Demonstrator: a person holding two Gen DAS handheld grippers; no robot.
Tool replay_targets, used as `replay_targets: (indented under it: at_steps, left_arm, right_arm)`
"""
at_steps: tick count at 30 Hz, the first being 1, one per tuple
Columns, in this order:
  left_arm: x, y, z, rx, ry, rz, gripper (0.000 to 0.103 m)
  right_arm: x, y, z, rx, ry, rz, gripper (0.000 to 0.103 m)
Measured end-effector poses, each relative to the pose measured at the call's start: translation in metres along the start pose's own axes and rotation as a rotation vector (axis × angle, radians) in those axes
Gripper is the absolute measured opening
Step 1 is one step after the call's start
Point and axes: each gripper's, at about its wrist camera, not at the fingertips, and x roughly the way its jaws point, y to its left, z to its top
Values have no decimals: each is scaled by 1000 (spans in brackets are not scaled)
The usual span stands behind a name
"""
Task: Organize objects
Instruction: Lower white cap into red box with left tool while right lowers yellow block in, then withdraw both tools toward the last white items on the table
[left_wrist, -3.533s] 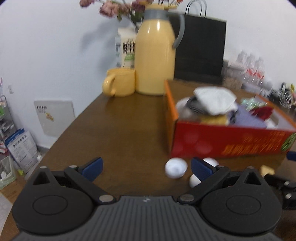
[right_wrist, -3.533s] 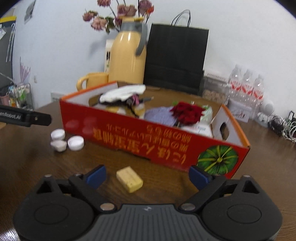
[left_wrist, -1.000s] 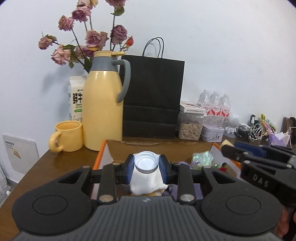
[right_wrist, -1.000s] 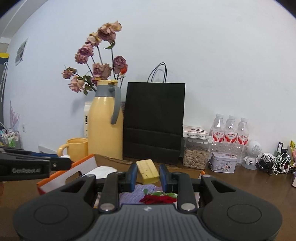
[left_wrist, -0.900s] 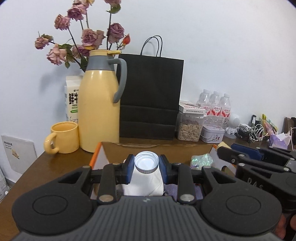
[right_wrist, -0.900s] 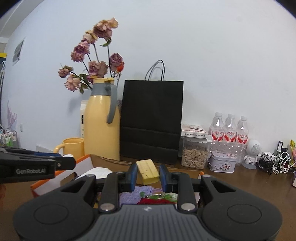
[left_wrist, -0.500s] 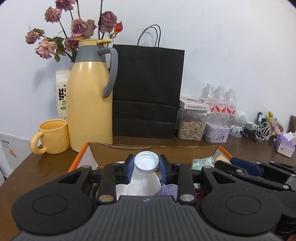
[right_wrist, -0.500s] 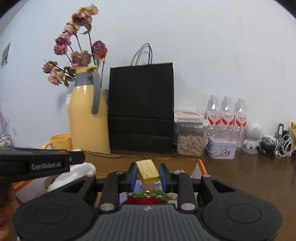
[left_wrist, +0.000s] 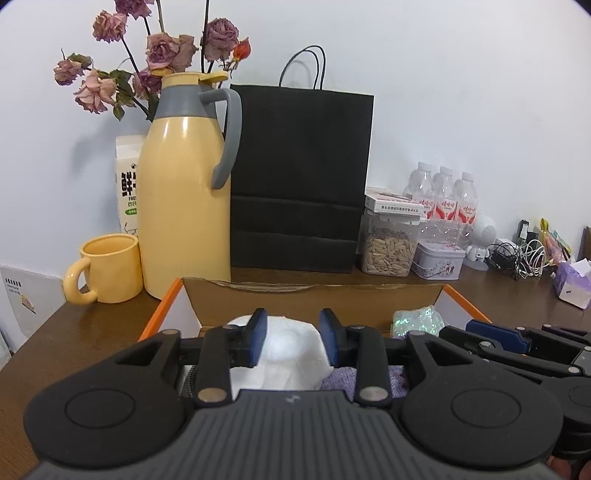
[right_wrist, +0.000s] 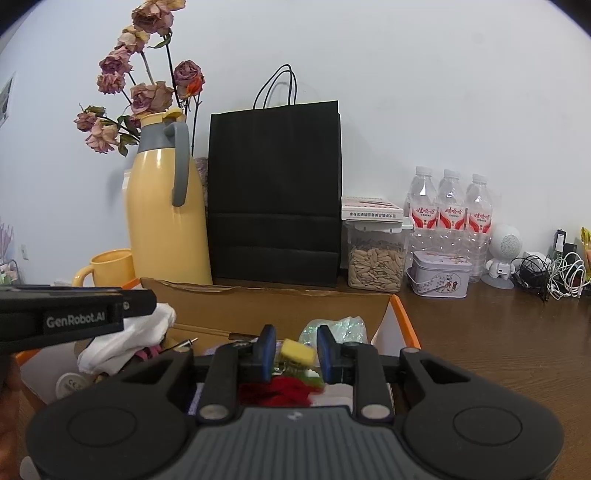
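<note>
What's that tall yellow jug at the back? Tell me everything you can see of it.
The yellow jug is a tall, glossy, plastic-looking flask with a grey collar, a curved grey handle on its right and a closed yellow lid. It stands upright on the brown table, between a matching yellow mug and a black paper bag. Nothing grips it.

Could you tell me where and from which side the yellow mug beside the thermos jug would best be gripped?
Probably the wall at the rim, from above: the yellow mug stands upright and open, so one finger fits inside, one outside. Take the front-left part, near the handle, because the thermos jug stands close on its right.
</note>
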Motion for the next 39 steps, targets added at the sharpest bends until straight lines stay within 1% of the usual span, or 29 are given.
replay_targets:
  at_steps: [1, 2, 3, 4, 5, 6, 7, 9, 11, 17, 22, 29, 33, 39]
  left_arm:
    - [-2, 1, 0, -3, -7, 7, 55]
    - [-4, 2, 0, -7, -15, 13, 71]
    - [-6, 3, 0, -11, -27, 15, 77]
    - [-9, 5, 0, -19, -42, 16, 88]
    - [-11, 6, 0, -26, -50, 17, 102]
    - [-13, 7, 1, -34, -58, 21, 103]
    - [-16, 9, 1, -47, -72, 30, 103]
    - [-18, 12, 1, -57, -70, 34, 103]
    - [-19, 14, 1, -62, -63, 38, 103]
    - [-28, 18, -1, -73, -73, 45, 103]
    - [-39, 19, -5, -62, -92, 27, 103]
    - [-58, 23, -18, -29, -89, -13, 103]
    - [-66, 27, -32, -10, -58, -12, 103]
    - [-78, 36, -52, 8, 3, -7, 103]
  right_arm:
    - [-1, 0, 0, 2, -3, -1, 23]
    - [-3, 0, 0, 2, -4, -1, 26]
    - [-4, -1, -1, 4, -5, 1, 34]
    - [-5, 0, -1, 5, -9, 0, 41]
    - [-7, 0, -2, 4, -15, -6, 58]
    - [-9, 1, -2, 0, -25, -13, 74]
    - [-11, 1, -3, -4, -32, -14, 80]
    - [-15, 2, -3, -3, -45, -8, 94]
    - [-19, 3, -3, 1, -50, -5, 102]
    - [-28, 7, -3, -16, -68, -2, 103]
    - [-33, 5, -5, -15, -62, -5, 103]
    - [-49, 6, -12, -36, -61, 6, 103]
    - [-60, 9, -18, -57, -53, 26, 103]
    - [-72, 15, -35, -94, -14, 39, 103]
